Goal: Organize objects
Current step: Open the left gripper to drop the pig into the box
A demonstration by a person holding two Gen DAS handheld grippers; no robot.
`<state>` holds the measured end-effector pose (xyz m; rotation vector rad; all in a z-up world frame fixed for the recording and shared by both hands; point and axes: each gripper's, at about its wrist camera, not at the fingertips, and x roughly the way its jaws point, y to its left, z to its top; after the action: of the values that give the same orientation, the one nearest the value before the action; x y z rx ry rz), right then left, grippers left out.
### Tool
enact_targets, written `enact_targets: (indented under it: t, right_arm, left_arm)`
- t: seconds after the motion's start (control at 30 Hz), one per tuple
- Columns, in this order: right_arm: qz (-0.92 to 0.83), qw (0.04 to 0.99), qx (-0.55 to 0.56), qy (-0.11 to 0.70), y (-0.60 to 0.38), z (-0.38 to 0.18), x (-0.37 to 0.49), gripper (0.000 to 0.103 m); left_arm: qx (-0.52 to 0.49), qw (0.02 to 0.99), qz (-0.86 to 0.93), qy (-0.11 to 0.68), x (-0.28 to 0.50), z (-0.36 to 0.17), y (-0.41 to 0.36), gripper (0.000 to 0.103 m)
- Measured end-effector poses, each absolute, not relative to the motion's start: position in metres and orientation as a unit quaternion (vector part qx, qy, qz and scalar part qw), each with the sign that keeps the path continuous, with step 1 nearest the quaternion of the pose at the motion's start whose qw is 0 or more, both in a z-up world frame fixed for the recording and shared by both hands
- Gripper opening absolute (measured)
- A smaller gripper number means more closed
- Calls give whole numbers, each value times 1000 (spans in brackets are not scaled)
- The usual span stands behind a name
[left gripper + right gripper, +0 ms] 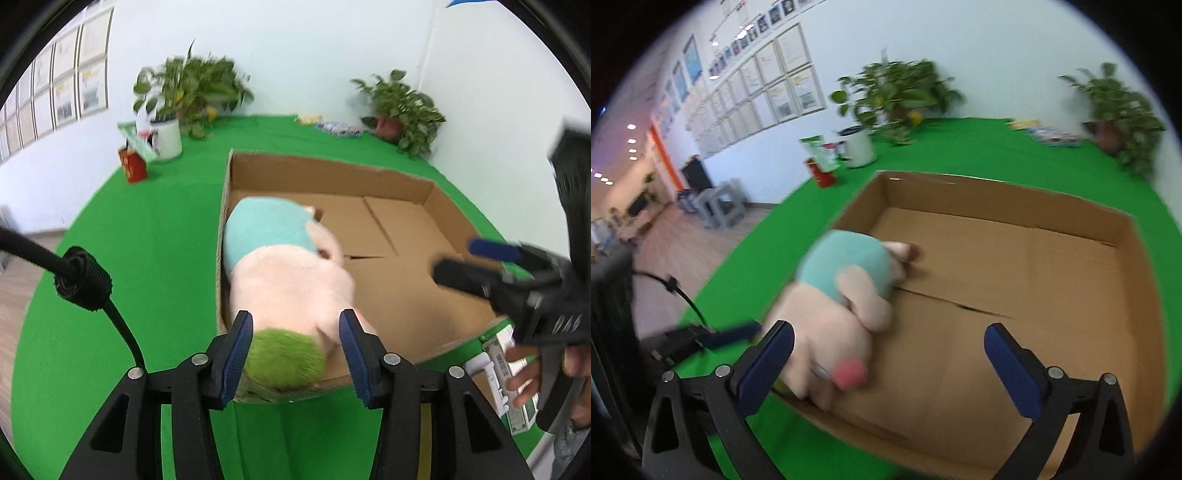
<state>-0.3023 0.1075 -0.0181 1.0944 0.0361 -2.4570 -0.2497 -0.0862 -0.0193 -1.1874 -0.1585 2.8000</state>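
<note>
A pink plush toy [291, 280] with a teal top and green hair lies in the left part of an open cardboard box [391, 177], head at the near wall. My left gripper [295, 321] reaches over that wall; the green head fills the gap between its blue pads, which look pressed against it. One of its fingers [735, 336] shows blurred at the left of the right wrist view. My right gripper [889, 332] hangs wide open above the box floor [1015, 280], with the plush toy [831, 306] beside its left finger and nothing between its pads. The right gripper [456, 258] also shows in the left wrist view.
The box sits on a green table [147, 240]. A white mug [168, 138], a red box [133, 166] and a potted plant [192, 88] stand at the back left, another plant [402, 107] at the back right. White packs [496, 373] lie by a person's hand [524, 373].
</note>
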Motion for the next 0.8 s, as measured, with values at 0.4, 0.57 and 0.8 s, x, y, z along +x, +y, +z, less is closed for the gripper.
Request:
enact_targets:
  t: [0.4,0.57,0.8]
  right_arm:
    - [-941,69,331,15,210,-7,-181,102]
    - [-948,55,313,21,215,2,-155,102]
    - [-950,47,309,17,230,1,-124,102]
  left_arm:
    - [-242,70,967,-31,-127,61,6,101]
    - [-228,70,971,-21,-101,74,32,101]
    - [-233,75,969,-33,-66,84,42,101]
